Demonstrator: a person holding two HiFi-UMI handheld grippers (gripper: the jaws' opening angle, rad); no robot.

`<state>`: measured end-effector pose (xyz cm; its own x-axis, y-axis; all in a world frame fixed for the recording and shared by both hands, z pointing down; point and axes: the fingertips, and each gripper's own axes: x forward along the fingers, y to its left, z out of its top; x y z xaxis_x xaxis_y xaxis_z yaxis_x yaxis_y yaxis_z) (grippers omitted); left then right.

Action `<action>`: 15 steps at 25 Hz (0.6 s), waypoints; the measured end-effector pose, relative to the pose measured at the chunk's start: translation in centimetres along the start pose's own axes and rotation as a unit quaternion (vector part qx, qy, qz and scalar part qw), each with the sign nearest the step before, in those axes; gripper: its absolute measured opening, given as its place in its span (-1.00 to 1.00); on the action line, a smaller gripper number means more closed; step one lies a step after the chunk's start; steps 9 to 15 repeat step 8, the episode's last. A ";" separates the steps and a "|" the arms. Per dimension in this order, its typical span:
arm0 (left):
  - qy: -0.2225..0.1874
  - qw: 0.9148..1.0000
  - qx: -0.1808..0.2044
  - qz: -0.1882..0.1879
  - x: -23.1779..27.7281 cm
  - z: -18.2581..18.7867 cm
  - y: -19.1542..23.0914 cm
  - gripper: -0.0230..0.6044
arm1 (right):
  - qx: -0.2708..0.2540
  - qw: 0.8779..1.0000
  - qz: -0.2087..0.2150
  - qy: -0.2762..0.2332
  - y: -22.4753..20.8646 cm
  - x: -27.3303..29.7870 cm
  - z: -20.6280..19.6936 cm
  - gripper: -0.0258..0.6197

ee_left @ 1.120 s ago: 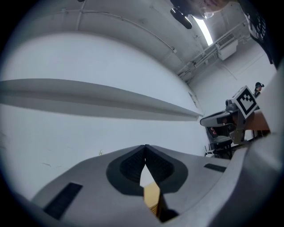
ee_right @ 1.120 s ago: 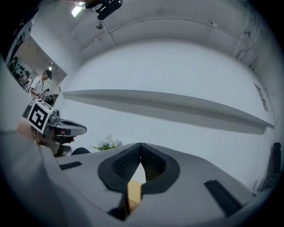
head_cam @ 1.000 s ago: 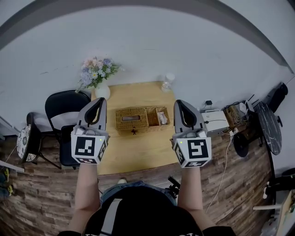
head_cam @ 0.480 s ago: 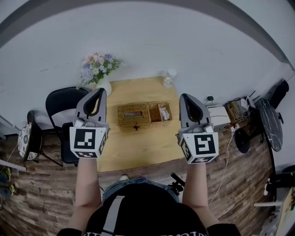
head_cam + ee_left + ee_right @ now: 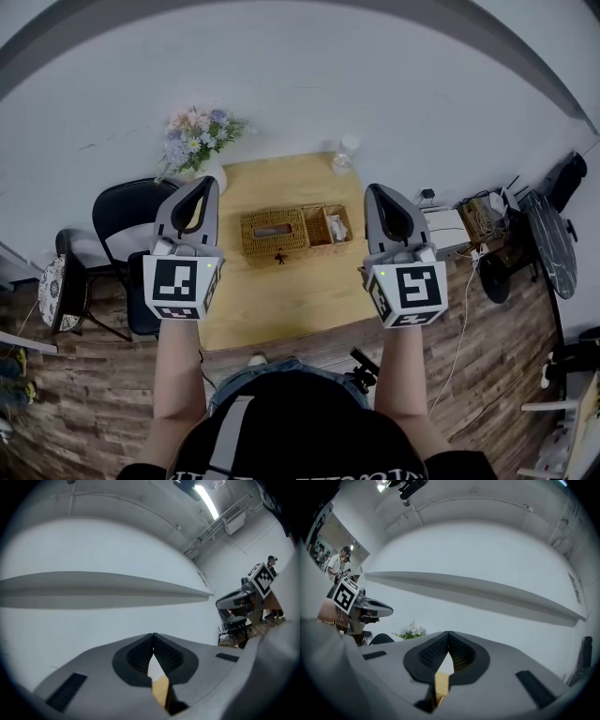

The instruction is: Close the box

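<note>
Box: a woven wicker unit positioned near the centre of the wooden table, toward its far half. The left section of the box presents a woven top with a dark slot; the right section is open and contains pale items that are too small to identify. A small dark tab projects from the front edge. A vase of flowers stands at the far left corner of the table, and a clear glass container stands at the far edge. A black chair is located beside the table on the left. Left tongs are raised in front of the person, to the left of the box and clear of it. Right tongs are raised to the right of the box, likewise clear of it. In each gripper view the two jaws meet at the tips with nothing between them; both tongs are fully closed and empty. Each gripper view faces the white wall.
</note>
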<state>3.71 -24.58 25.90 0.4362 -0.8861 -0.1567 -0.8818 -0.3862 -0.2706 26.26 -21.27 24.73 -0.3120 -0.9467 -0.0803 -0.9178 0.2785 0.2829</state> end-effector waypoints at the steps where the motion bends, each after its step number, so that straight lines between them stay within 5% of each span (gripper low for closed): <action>1: -0.001 1.000 0.001 0.000 0.0 0.0 0.0 -0.89 | -0.001 1.000 -0.001 0.000 0.0 0.0 0.0 -0.88; 15: -0.003 1.000 0.004 -0.008 0.2 0.1 0.3 -0.89 | -0.001 1.000 -0.006 0.002 0.1 0.2 0.3 -0.88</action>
